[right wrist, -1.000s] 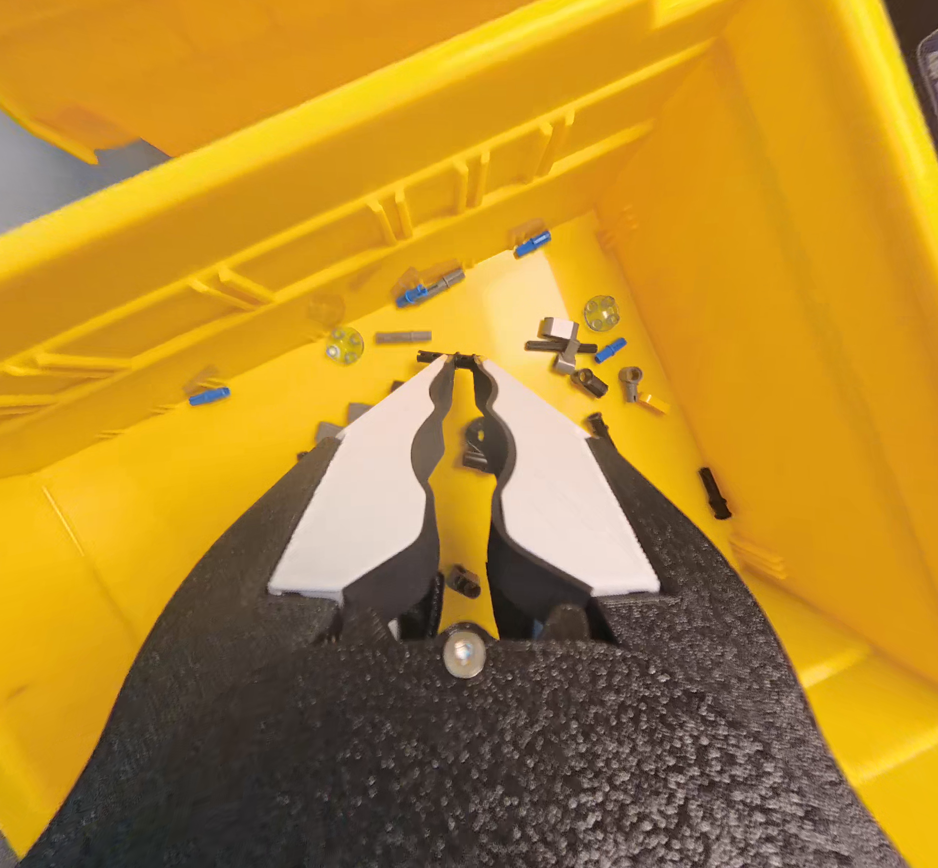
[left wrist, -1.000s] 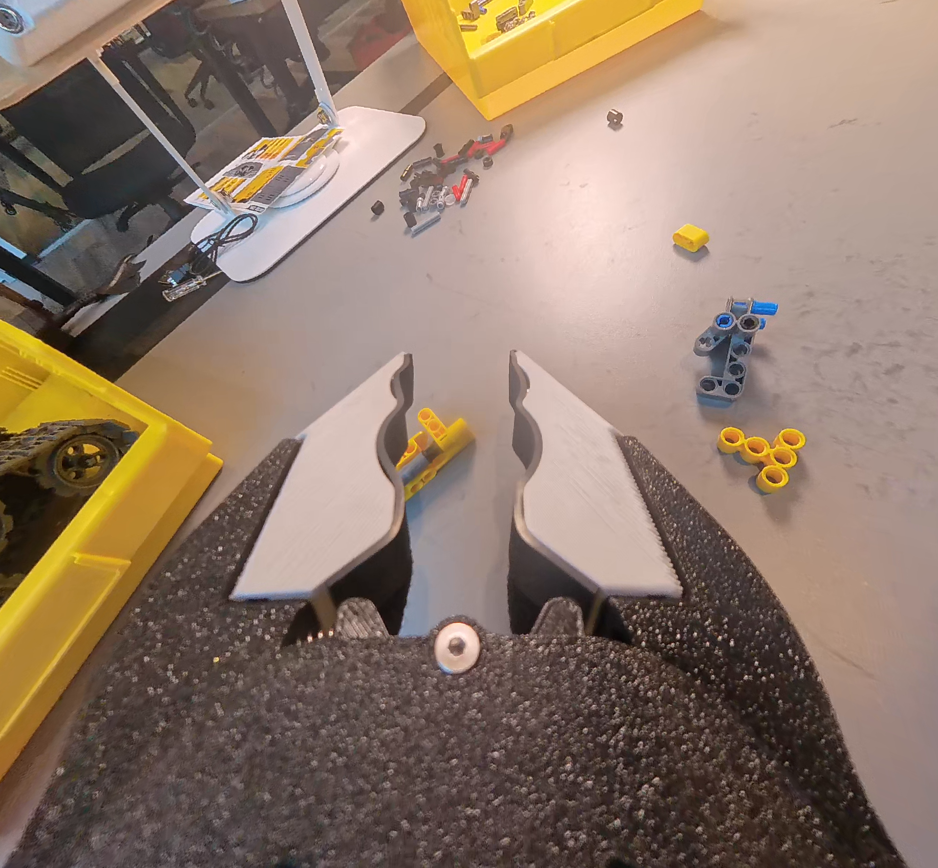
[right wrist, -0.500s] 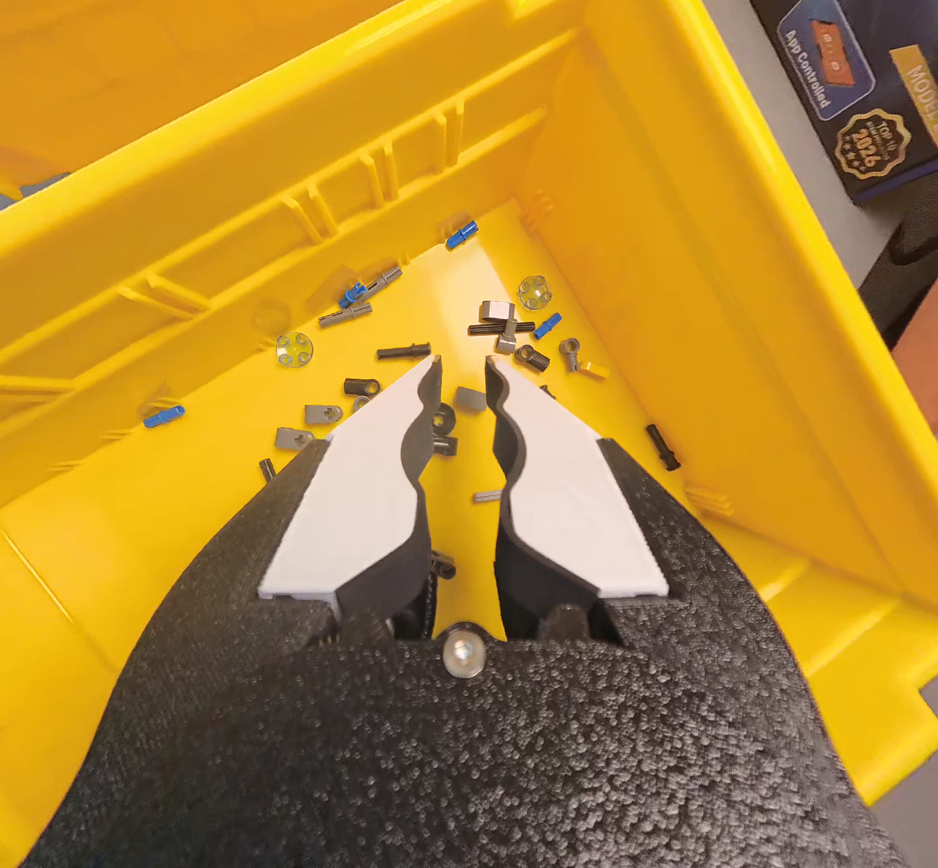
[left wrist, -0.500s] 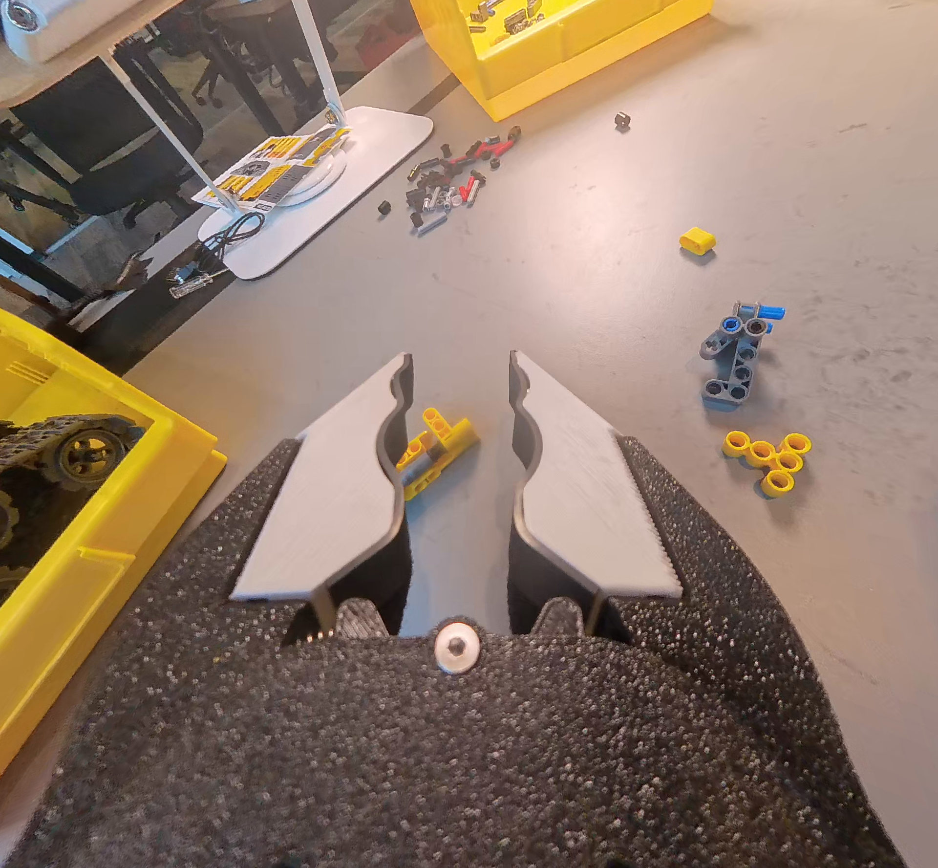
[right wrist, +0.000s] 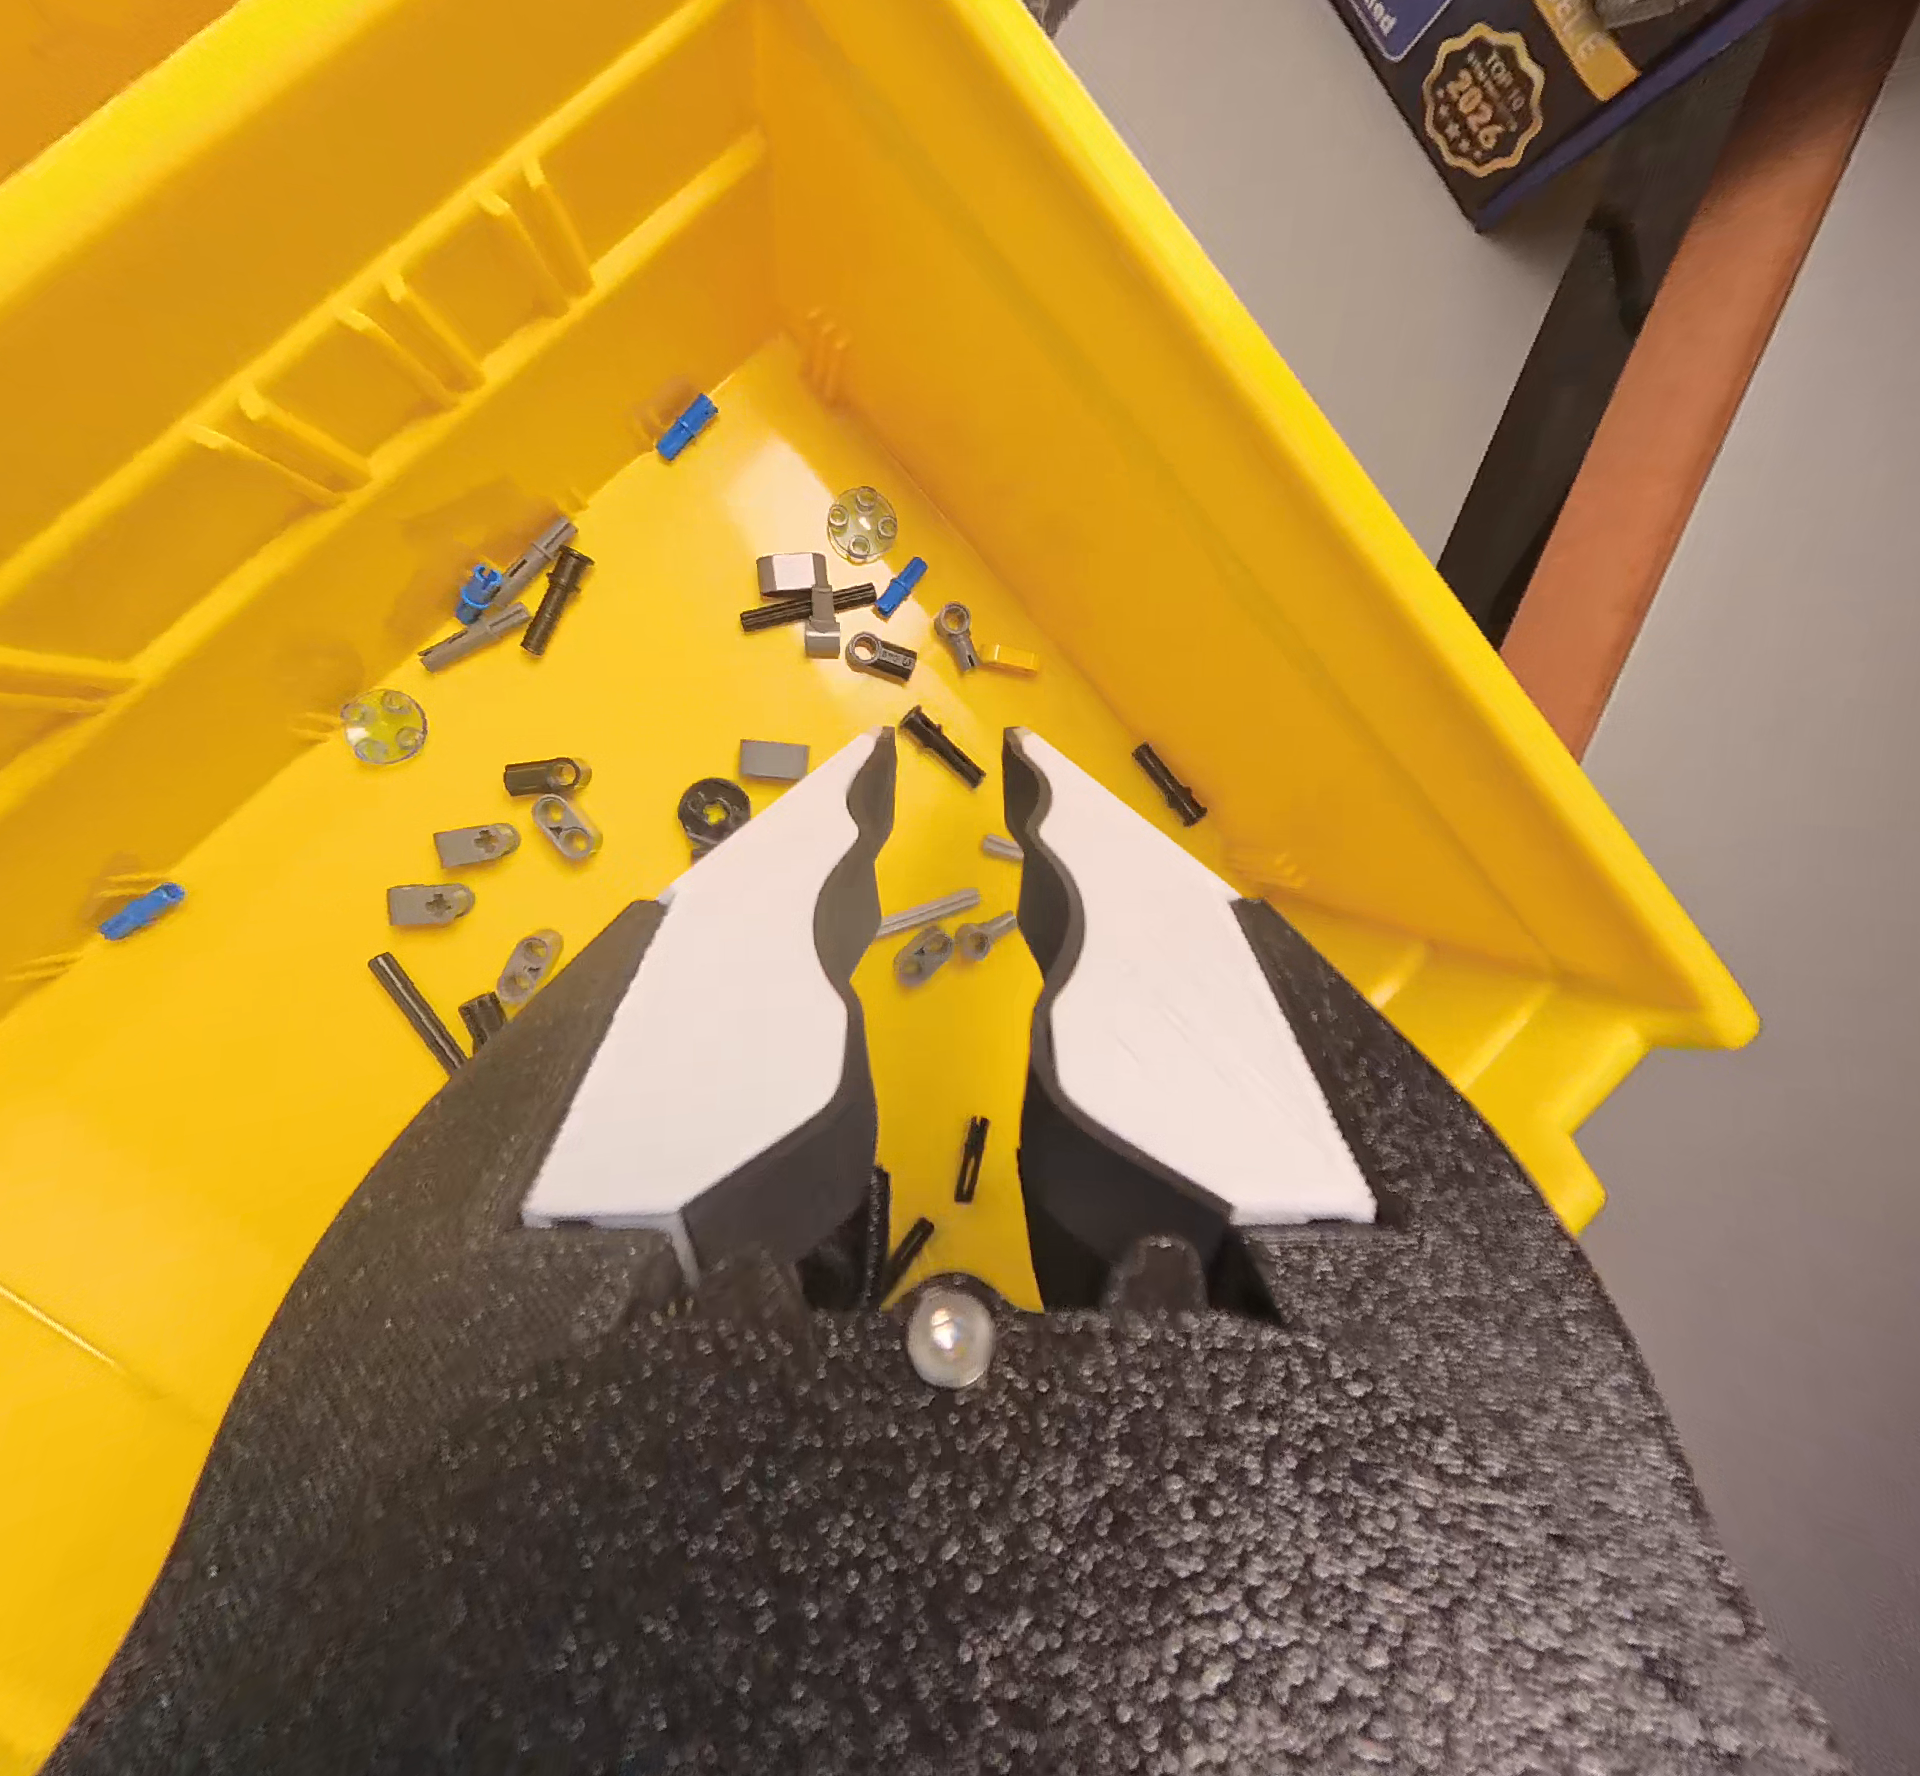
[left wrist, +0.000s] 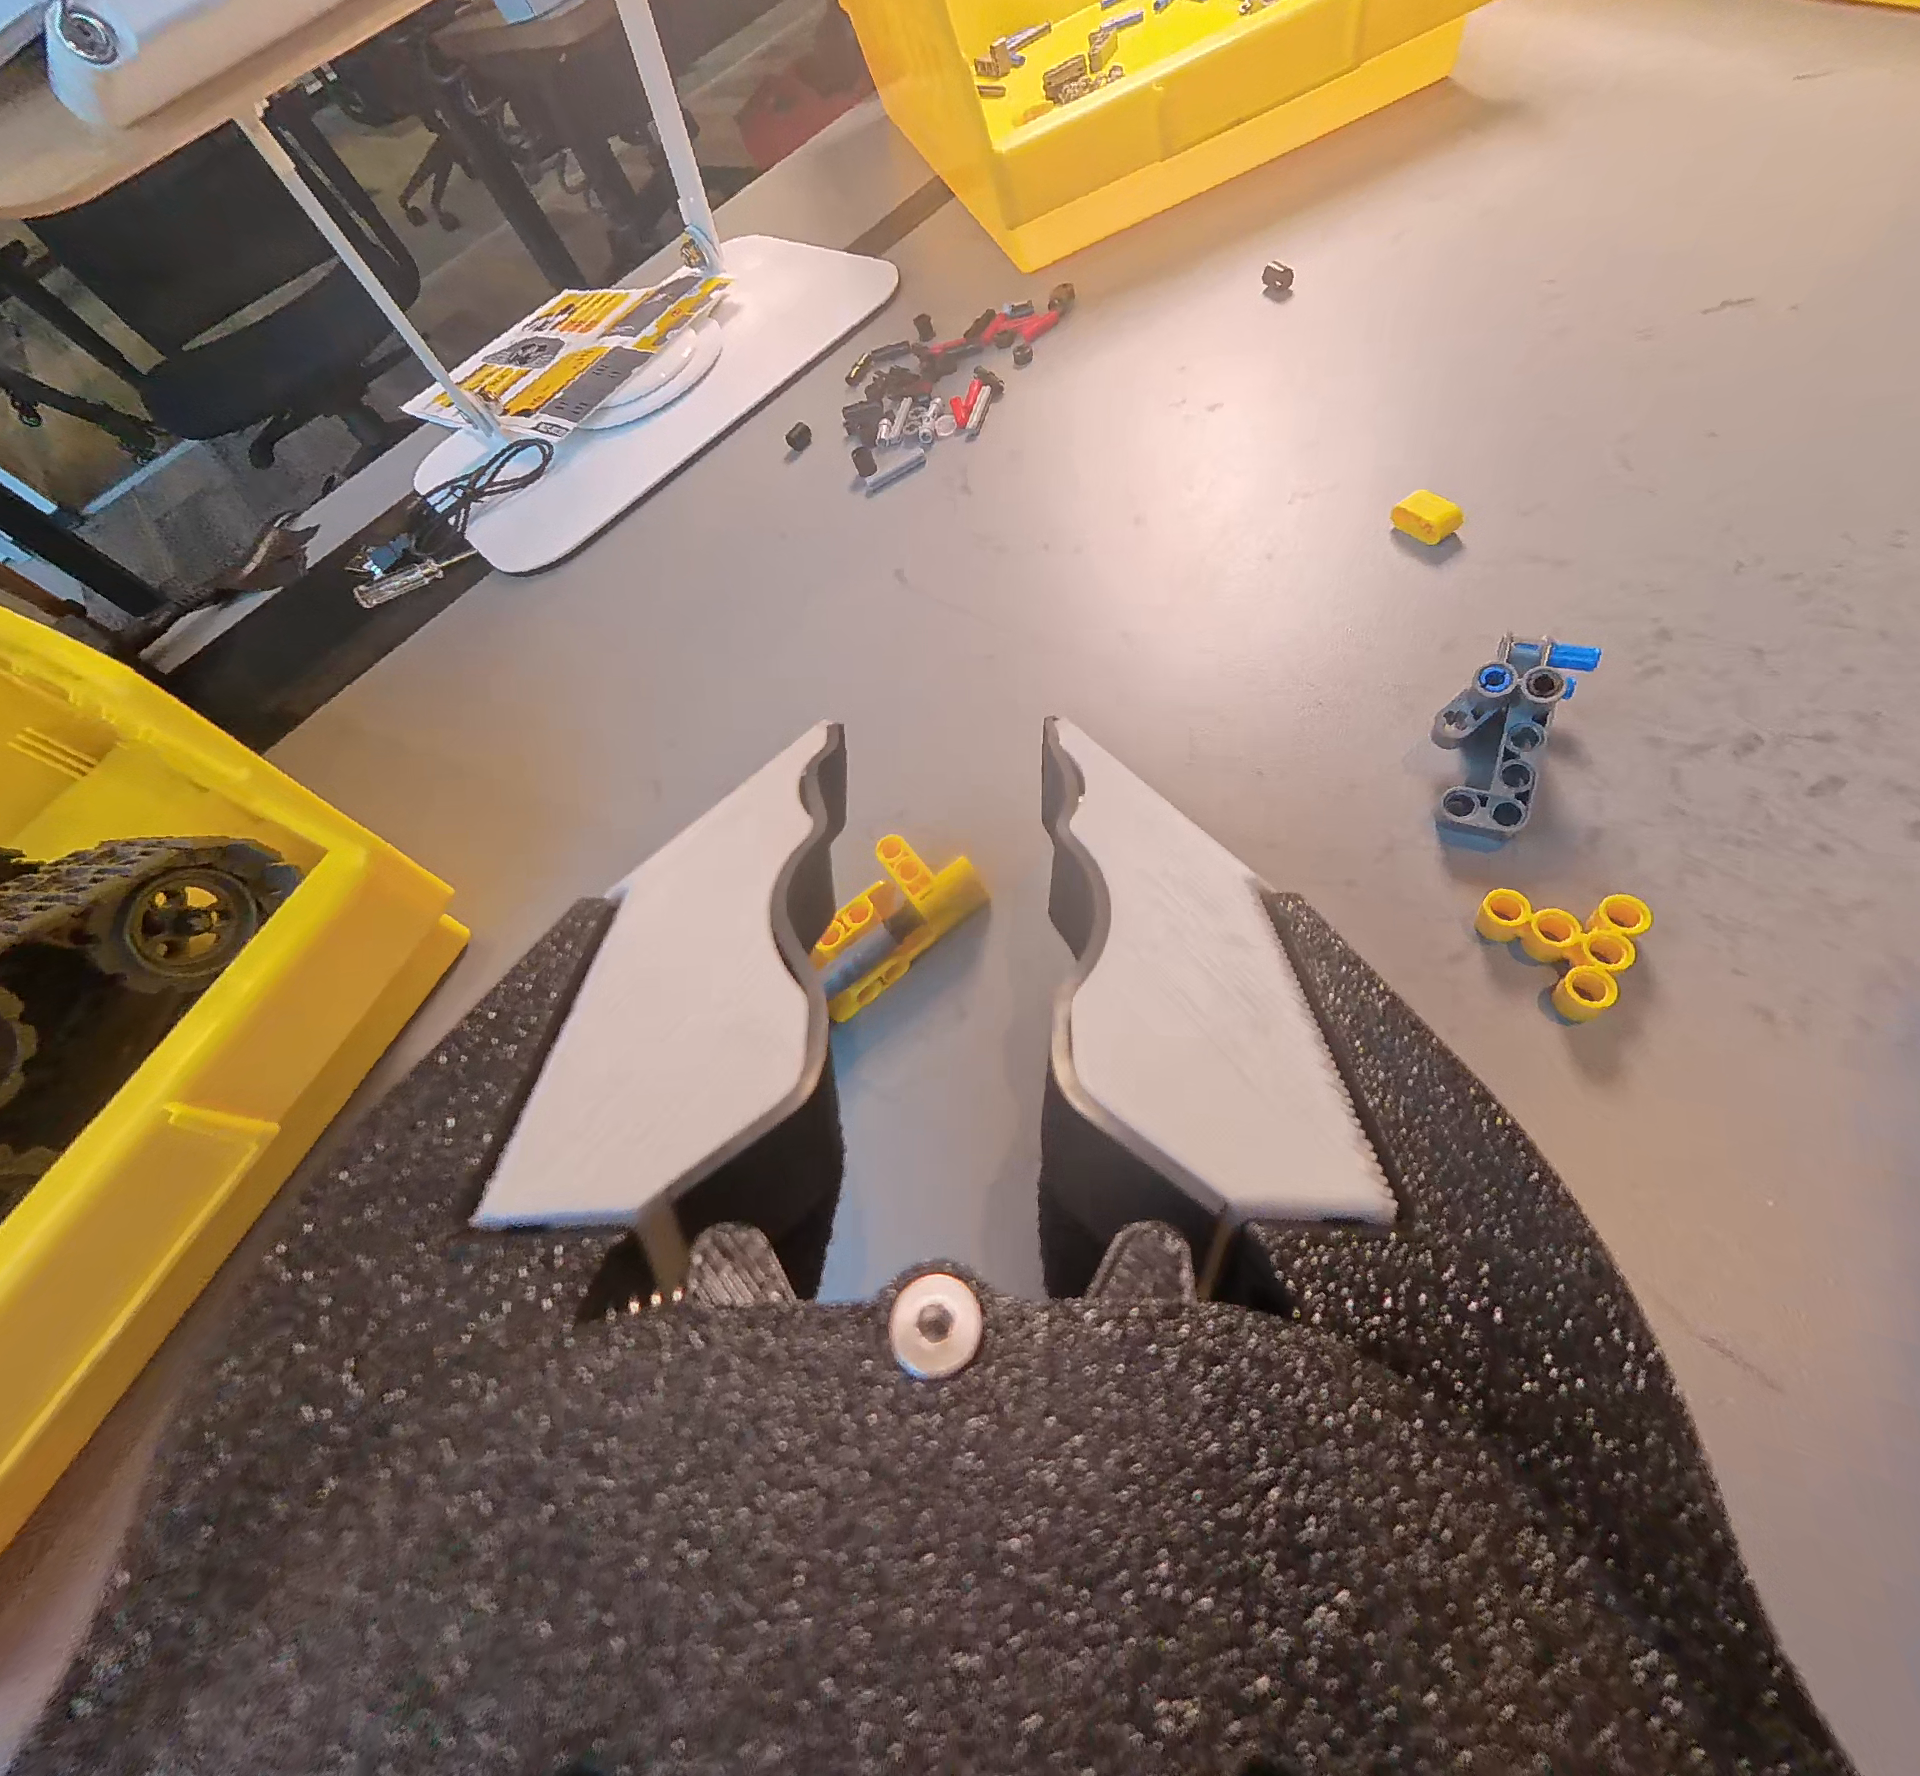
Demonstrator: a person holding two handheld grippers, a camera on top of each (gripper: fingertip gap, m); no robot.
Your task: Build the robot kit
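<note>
My left gripper (left wrist: 938,739) is open and empty above the grey table. A small yellow and grey brick assembly (left wrist: 899,921) lies on the table between its fingers, close to the left one. My right gripper (right wrist: 943,739) is open and empty, raised over the inside of a yellow bin (right wrist: 1195,531). Several small black, grey and blue pins and connectors lie on the bin floor. A black pin (right wrist: 940,745) lies just beyond the fingertips.
On the table to the right lie a grey and blue beam assembly (left wrist: 1501,739), a yellow ring cluster (left wrist: 1569,947) and a yellow block (left wrist: 1429,516). A pile of small parts (left wrist: 925,396), a lamp base (left wrist: 665,407), a far yellow bin (left wrist: 1195,157) and a near left bin (left wrist: 197,1103) with a tracked vehicle. A dark printed box (right wrist: 1558,1) lies beyond the right bin. Tip to tip, the grippers are about 60 centimeters apart. My right gripper is the nearer one to the black pin (right wrist: 940,745): about 4 centimeters, against 60 centimeters.
My right gripper has opened and risen back out of the bin, leaving the black pin it pinched. My left gripper has shifted only slightly.
</note>
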